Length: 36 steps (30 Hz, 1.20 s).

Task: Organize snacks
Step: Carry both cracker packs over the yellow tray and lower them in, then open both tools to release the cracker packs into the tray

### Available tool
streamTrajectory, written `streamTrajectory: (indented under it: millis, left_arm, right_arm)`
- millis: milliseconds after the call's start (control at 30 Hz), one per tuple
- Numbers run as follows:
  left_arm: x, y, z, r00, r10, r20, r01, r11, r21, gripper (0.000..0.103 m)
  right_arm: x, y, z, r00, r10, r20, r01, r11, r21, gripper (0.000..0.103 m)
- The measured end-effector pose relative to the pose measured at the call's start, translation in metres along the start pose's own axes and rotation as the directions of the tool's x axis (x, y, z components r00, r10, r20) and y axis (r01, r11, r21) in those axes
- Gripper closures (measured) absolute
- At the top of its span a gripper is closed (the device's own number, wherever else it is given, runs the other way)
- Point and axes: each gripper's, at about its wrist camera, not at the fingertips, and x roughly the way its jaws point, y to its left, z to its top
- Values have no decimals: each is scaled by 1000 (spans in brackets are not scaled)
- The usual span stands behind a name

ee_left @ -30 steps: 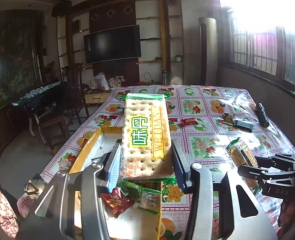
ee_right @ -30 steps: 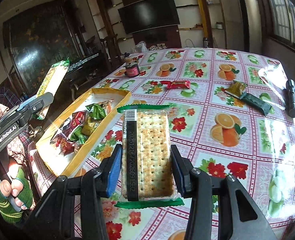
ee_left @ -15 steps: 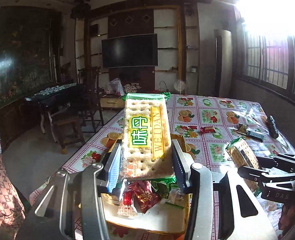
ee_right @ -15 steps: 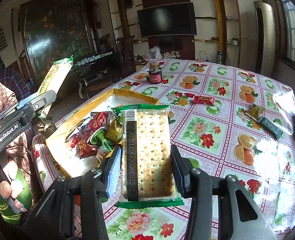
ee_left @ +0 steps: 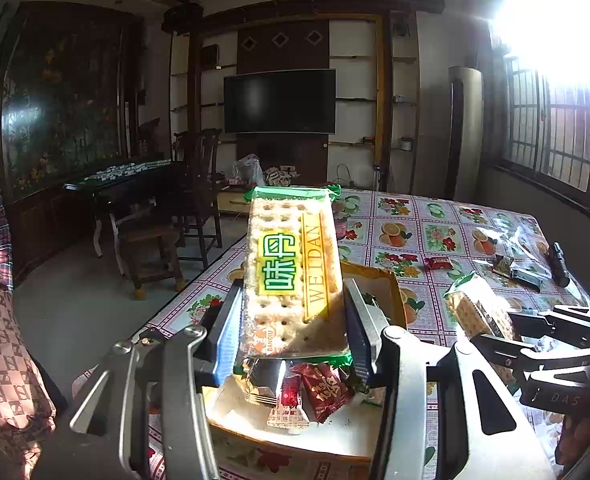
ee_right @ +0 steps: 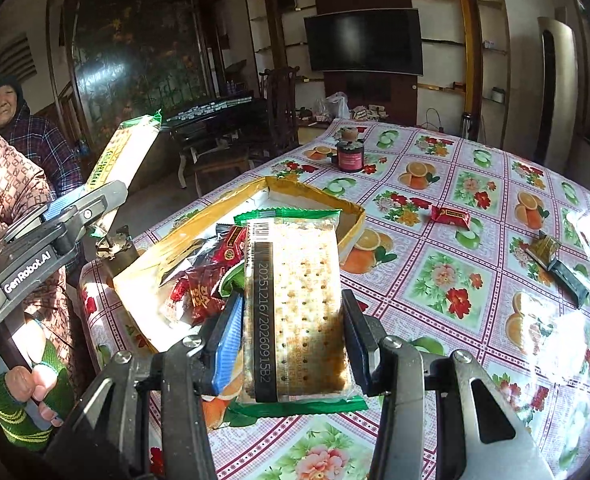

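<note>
My left gripper point(ee_left: 295, 316) is shut on a clear cracker pack with a green and yellow label point(ee_left: 291, 272), held above the near end of a yellow-rimmed box point(ee_left: 379, 276). Red and green wrapped sweets point(ee_left: 323, 388) lie in that box. My right gripper point(ee_right: 291, 332) is shut on a second cracker pack, barcode side up point(ee_right: 295, 300), just in front of the box point(ee_right: 311, 192). In the right wrist view the left gripper point(ee_right: 75, 208) shows at the left, its pack point(ee_right: 123, 152) tilted upward. The left wrist view shows the right gripper point(ee_left: 535, 328) at its right edge.
On the flowered tablecloth point(ee_right: 447, 280) lie a red sweet point(ee_right: 451, 216), a small dark jar point(ee_right: 350, 156), dark packets point(ee_right: 551, 256) and a black torch point(ee_left: 559, 264). A person in plaid point(ee_right: 35, 140) sits at the left. Wooden chairs point(ee_left: 191, 216) stand beyond the table's left edge.
Both grippers kept their packs and shifted across the table. The right one swung toward the box, which now sits right behind its pack. The left one drew back over the box's near end.
</note>
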Motion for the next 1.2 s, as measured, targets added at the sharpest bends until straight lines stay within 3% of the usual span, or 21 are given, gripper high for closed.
streamTrajectory:
  millis: [267,733,933,1000,1100,1200]
  left_arm:
    - [0,9,-6,1000,2,3,-2,1000,-24,55]
    - [52,12,-30,979,-51,-199,45,998,-38,55]
    - [74,8,-40,955,-58,-290,55,998,-21,54]
    - [75,9,-44,954,-58,-293,53,998,-24,42]
    - [62,12,-46,973,-40,-228,37,999,-17,20]
    - [41,17,-40,990,-50,-133,47,999,-27,15]
  right_arm:
    - [11,8,8,1000,21,-13,-21,1000,-20,57]
    - [98,4,40,990,65,-128,-60,997,40,57]
    - [123,14,36,983,66,-174,-63,998,19,57]
    - [125,13,34,980,67,-185,-65,998,19,56]
    - [114,10,35,984,66,-166,-62,998,26,53]
    - [82,5,42,991,99,-93,-95,994,44,53]
